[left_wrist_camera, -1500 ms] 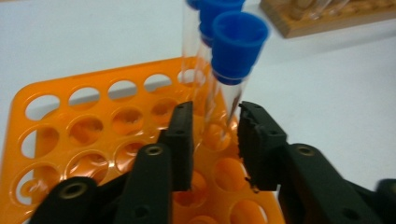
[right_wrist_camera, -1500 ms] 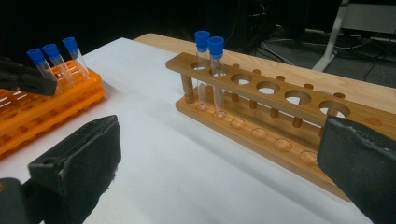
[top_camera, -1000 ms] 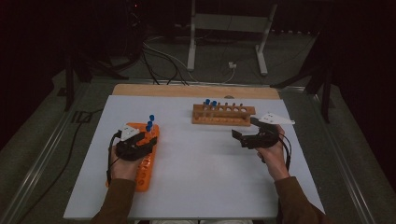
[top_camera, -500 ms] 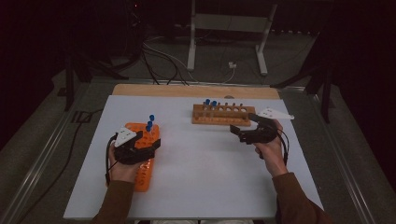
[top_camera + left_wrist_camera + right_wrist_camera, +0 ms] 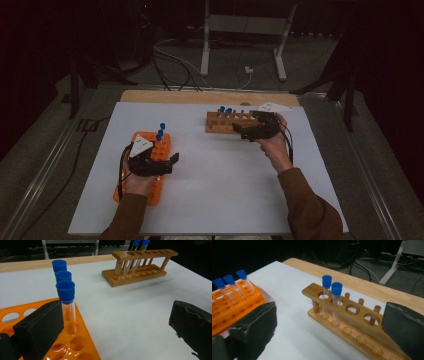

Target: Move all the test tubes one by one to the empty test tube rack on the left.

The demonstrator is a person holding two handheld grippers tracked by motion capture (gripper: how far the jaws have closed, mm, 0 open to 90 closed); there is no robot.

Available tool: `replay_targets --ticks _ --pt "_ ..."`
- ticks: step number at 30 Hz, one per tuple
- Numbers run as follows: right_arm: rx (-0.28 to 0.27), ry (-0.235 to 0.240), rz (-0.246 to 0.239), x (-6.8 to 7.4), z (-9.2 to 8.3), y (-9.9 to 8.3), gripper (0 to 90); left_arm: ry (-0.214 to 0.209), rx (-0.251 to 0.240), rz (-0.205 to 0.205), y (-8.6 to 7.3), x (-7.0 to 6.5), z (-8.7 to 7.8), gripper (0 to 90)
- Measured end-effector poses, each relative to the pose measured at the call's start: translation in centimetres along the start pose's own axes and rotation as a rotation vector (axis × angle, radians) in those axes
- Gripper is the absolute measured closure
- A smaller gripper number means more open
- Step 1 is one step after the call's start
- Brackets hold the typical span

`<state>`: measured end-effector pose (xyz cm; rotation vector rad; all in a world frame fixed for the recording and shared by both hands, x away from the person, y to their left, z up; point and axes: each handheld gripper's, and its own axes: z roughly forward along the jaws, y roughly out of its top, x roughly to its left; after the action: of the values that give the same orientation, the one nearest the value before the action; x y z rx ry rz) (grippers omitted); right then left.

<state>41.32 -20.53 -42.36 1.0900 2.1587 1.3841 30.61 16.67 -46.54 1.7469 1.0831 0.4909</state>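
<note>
Both grippers stand with their jaws apart and nothing between the pads. Left gripper [image 5: 172, 159] rests over the orange rack [image 5: 159, 150], and its jaws have just been opening; in the left gripper view the nearest blue-capped tube [image 5: 67, 305] stands upright in a hole of that rack, just beside the left pad but free of it, with two more capped tubes in a row behind it. Right gripper [image 5: 239, 131] hovers at the near side of the wooden rack [image 5: 220, 125], which lies well to the right of the orange rack and a little farther from the person. Seen from the right gripper view, two capped tubes [image 5: 331, 300] stand upright in the holes at the wooden rack's left end, and the holes to their right are empty.

Judging from this, tubes are being carried from one rack to the other, and a tube has just been set down in the orange rack and let go. The right gripper seems lined up for the next pick. That move calls for bringing the open jaws level around one tube below its cap, closing gently, and lifting straight up so the glass clears the hole without tipping the neighbour.
</note>
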Motion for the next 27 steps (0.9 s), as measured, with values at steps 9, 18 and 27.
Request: replay_targets --ticks 9,18,27 --pt "0.062 -0.036 0.019 -0.8 3.8 0.8 7.0 -0.006 0.002 -0.009 -0.3 -0.1 0.1 0.8" --pt "0.074 -0.057 -0.007 -1.2 6.6 0.1 44.8 -0.005 -0.005 -0.023 -0.4 0.2 -0.2 0.8" --pt "0.065 -0.097 -0.03 -0.9 7.8 -0.2 69.4 -0.012 -0.007 -0.042 -0.5 0.4 -0.2 0.8"
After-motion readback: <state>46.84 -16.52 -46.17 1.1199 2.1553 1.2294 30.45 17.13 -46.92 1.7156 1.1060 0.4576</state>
